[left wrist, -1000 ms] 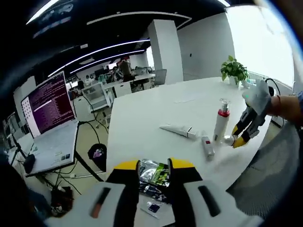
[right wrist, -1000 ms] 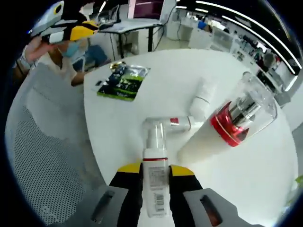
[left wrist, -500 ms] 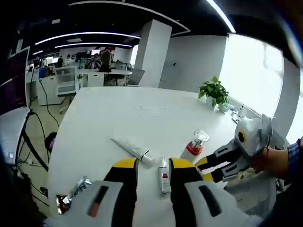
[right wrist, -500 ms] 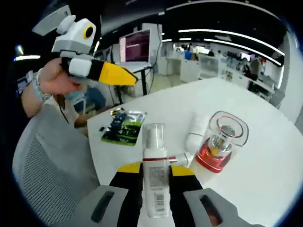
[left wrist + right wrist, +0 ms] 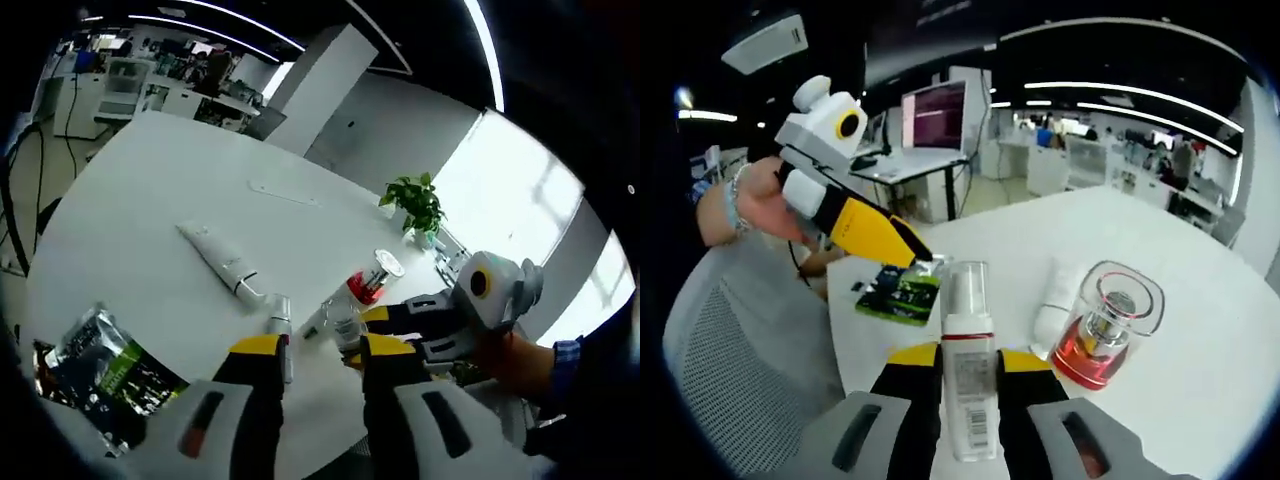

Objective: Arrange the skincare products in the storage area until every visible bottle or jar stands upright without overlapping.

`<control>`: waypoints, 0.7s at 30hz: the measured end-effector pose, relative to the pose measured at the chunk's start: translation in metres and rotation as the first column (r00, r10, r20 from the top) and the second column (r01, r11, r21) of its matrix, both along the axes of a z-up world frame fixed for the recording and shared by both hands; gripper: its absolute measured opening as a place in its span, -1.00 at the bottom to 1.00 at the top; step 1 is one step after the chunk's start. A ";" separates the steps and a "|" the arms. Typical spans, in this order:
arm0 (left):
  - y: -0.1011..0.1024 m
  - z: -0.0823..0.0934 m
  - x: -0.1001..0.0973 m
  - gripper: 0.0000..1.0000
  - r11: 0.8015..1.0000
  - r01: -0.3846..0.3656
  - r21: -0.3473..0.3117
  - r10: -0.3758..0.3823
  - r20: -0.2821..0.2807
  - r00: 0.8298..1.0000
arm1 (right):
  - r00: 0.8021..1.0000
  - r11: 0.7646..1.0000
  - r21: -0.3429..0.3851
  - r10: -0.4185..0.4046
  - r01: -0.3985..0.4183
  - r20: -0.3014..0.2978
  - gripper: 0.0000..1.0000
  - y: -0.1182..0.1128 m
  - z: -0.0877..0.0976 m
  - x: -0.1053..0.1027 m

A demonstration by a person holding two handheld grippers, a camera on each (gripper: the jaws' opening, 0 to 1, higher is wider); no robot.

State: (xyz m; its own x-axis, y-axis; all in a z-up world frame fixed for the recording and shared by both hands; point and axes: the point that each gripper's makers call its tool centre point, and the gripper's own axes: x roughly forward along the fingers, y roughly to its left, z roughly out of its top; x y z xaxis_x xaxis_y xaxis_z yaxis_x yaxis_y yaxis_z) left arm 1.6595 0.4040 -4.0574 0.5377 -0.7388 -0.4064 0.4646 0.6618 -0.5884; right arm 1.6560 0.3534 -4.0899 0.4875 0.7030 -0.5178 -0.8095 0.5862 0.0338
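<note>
My right gripper (image 5: 968,362) is shut on a small white pump bottle (image 5: 968,375) with a clear cap, held above the white table (image 5: 1200,380). A taller bottle with a red collar and clear cap (image 5: 1102,328) stands just to its right, and a white tube (image 5: 1052,300) lies behind that. My left gripper (image 5: 922,256) reaches in from the left, its yellow tips close to the pump bottle's cap. In the left gripper view, the left gripper (image 5: 322,346) is open and holds nothing. The right gripper (image 5: 372,322) holds the pump bottle (image 5: 344,324) just past it. A small red-labelled tube (image 5: 283,325) and the white tube (image 5: 222,264) lie flat, with the red-collared bottle (image 5: 366,288) beside them.
A green and silver foil packet (image 5: 100,368) lies near the table's near edge, also seen as the foil packet (image 5: 896,292). A potted plant (image 5: 414,202) stands at the far side. A grey mesh chair (image 5: 725,350) sits by the table, a lit monitor (image 5: 933,108) behind.
The left gripper has dropped and moved in toward the pump bottle's cap. The right gripper still holds the pump bottle. Both views have shifted with the hands.
</note>
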 end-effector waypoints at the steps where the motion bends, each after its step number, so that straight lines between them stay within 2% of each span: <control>1: -0.002 0.000 -0.001 -0.53 1.000 0.004 -0.014 -0.004 -0.008 1.000 | 1.000 1.000 0.013 0.004 -0.004 0.000 -0.68 0.001 0.002 0.000; 4: -0.008 0.001 -0.004 -0.53 0.999 0.021 -0.038 -0.022 -0.017 1.000 | 1.000 0.999 0.040 0.019 -0.019 -0.002 -0.68 0.003 0.006 -0.003; 7: -0.012 -0.002 -0.005 -0.54 0.999 0.034 -0.034 -0.034 -0.022 0.999 | 0.999 0.998 0.038 0.052 -0.052 0.014 -0.68 0.005 0.008 -0.006; 10: -0.015 0.001 -0.005 -0.56 0.998 0.042 -0.046 -0.043 -0.005 0.999 | 0.995 0.995 0.020 0.095 -0.095 0.023 -0.68 0.009 0.007 -0.012; 12: -0.020 0.005 -0.007 -0.67 0.995 0.062 -0.073 -0.061 0.007 0.998 | 0.991 0.992 -0.009 0.129 -0.129 0.029 -0.68 0.012 0.003 -0.017; 15: -0.025 0.008 -0.010 -0.71 0.992 0.079 -0.094 -0.079 0.010 0.997 | 0.984 0.984 -0.062 0.168 -0.164 0.055 -0.68 0.015 -0.004 -0.022; 21: -0.037 0.012 -0.013 -0.68 0.984 0.100 -0.145 -0.100 0.011 0.995 | 0.987 0.985 -0.082 0.155 -0.151 0.046 -0.69 0.011 -0.007 -0.020</control>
